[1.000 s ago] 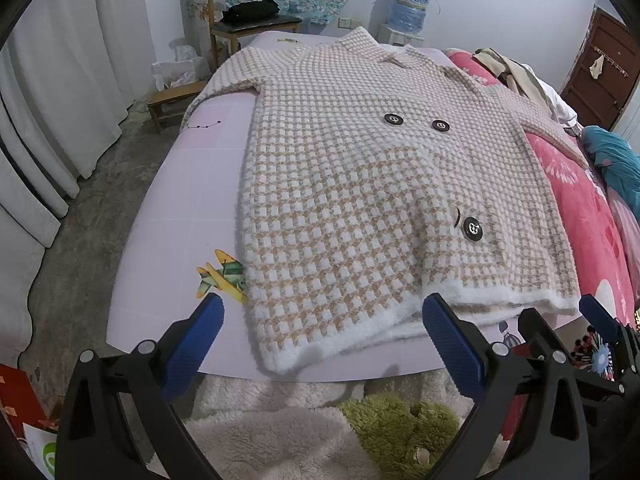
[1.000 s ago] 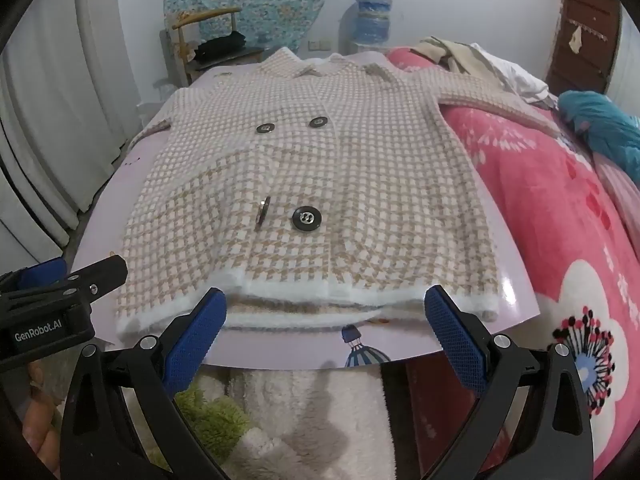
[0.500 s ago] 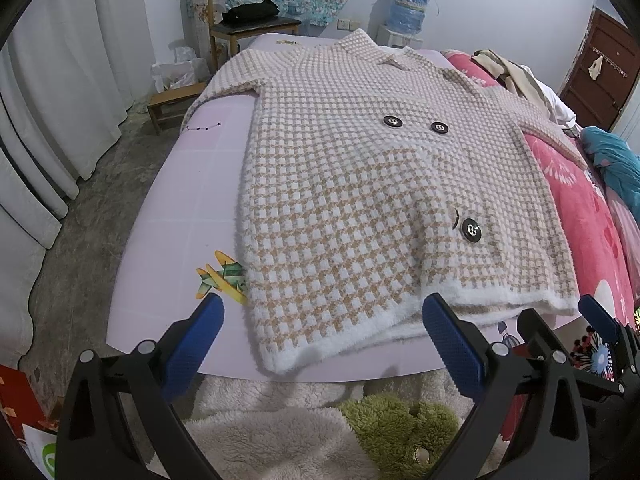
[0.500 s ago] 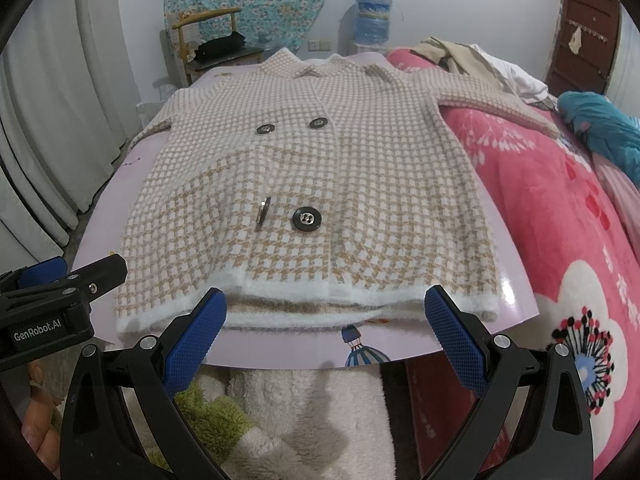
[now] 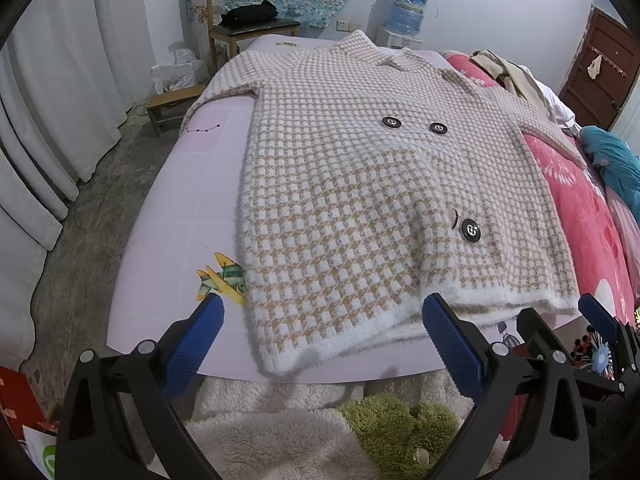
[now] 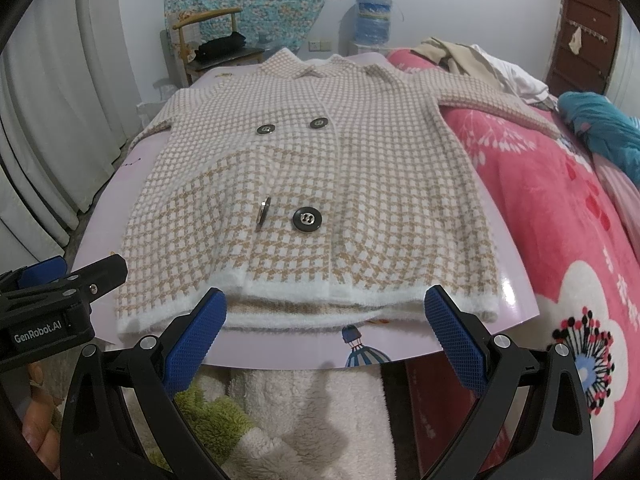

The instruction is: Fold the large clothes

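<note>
Pink mat [image 5: 176,184]: coat [image 5: 360,200] flat.

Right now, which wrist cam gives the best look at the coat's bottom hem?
Right wrist: the coat's hem runs square across the frame, front overlap visible. Left wrist sees the hem obliquely, its right part behind the left gripper's finger.

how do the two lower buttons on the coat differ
The right lower button lies flat, its face and holes showing; the left lower button stands on edge, so only its thin rim shows. Both are dark, round and sit level on the checked coat.
</note>
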